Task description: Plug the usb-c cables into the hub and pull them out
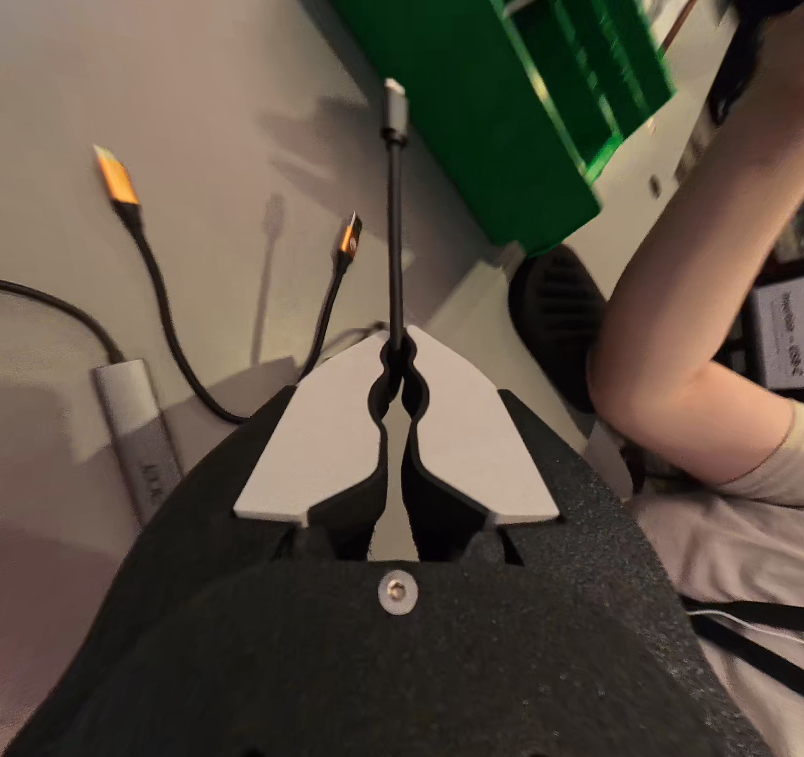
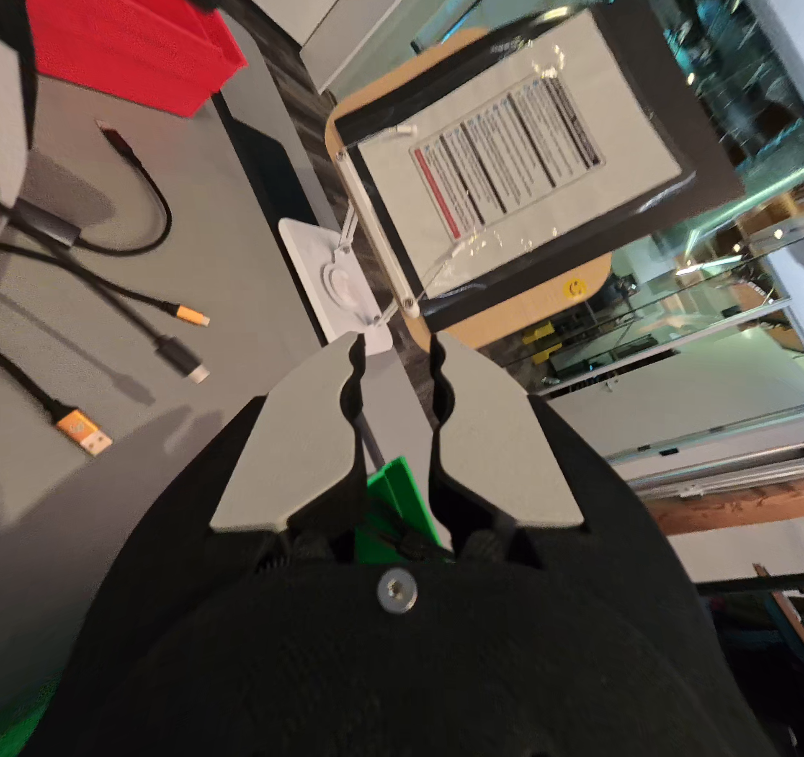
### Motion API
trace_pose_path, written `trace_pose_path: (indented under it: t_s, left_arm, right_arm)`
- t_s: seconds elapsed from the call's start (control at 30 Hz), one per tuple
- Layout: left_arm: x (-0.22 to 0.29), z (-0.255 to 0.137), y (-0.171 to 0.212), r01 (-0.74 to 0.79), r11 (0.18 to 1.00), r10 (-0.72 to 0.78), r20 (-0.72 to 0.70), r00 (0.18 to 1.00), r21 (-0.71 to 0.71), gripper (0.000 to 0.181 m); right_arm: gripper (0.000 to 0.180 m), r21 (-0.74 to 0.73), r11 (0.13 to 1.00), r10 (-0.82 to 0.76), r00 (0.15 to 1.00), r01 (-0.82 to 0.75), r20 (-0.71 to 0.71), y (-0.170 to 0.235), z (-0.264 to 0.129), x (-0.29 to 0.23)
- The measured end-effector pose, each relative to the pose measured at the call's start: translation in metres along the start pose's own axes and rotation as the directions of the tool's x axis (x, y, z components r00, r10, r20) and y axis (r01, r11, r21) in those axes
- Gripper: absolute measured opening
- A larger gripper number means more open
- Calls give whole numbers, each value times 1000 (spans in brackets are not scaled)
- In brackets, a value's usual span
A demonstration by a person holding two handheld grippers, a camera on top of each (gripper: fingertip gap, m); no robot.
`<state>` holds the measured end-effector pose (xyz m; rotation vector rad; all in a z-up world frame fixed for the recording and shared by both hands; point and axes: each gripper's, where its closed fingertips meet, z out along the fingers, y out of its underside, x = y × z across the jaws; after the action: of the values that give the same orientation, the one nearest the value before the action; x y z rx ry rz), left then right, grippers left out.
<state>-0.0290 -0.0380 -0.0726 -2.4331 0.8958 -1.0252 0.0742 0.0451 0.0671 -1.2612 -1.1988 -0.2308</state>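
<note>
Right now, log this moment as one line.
left gripper: shut on grey-tipped cable | right gripper: open | hub: no cables plugged

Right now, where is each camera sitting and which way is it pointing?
Left wrist view: on the left tool, facing along the grey table toward the green bin; shut on the grey-plug cable; a bare forearm shows.
Right wrist view: on the right tool, open, facing past the table edge toward a framed notice.
Shared: the grey-plug cable, orange-plug cables, hub.
</note>
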Motion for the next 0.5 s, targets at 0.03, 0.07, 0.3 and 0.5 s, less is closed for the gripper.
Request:
trace_pose_path:
  t_s: [0.03,0.07,0.3,0.5]
  left_arm:
    - [2,-13,-8,4,999,-4,2,1000,52,0]
    - [2,-27,-15,12,995,-13,5,1000,99,0]
    - [14,-104,-46,90,927,-60,-93,994,365,0]
    - [51,-121,-47,68,892,20,-191,981,446,0]
  right_arm:
    - [29,18,1000,-17,1000,17,0,-7,4,-3]
    - [29,36,998,-44,999,45,-7,-15,8,-5]
    - [29,324,918,-182,968,230,-172,-114,32,-35]
    - [35,332,881,-182,889,337,-421,-143,46,-44]
